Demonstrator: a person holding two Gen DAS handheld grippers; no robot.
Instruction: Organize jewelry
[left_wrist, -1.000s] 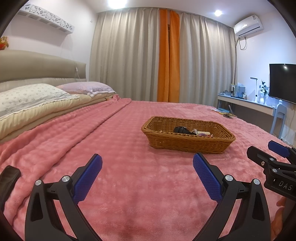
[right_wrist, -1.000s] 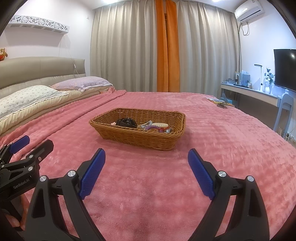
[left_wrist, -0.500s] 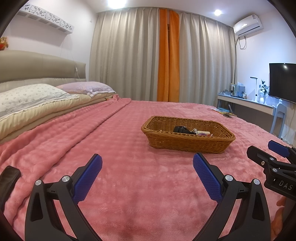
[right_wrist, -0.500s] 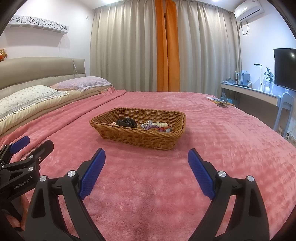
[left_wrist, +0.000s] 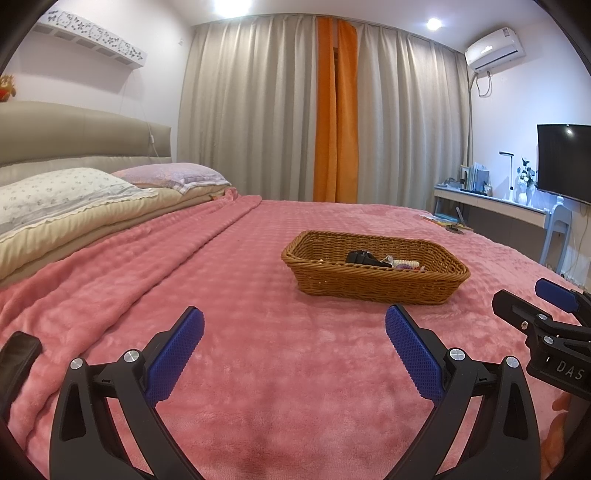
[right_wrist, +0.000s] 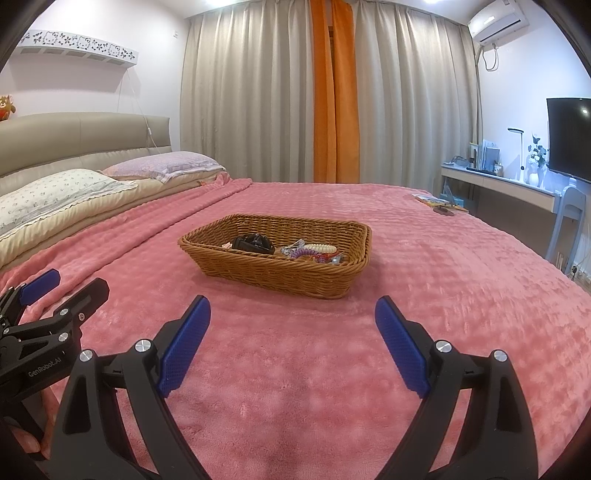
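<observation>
Apparently the jewelry (right_wrist: 291, 248) lies all inside the basket (right_wrist: 275, 271) on the bed (right_wrist: 295, 369), my left tongs (left_wrist: 294, 334) and right tongs (right_wrist: 293, 321) spread and empty, so either sorting is finished or waiting

Both views are bright and evenly lit from ceiling lights (left_wrist: 232, 4) above, one a blown-out white patch, with only soft shadows on the pink blanket (right_wrist: 295, 369). Focus is sharp near and far. Fisheye distortion bows the curtains (left_wrist: 266, 110) and darkens the corners; the television (right_wrist: 569, 136) on the right shows a small glare spot.
</observation>
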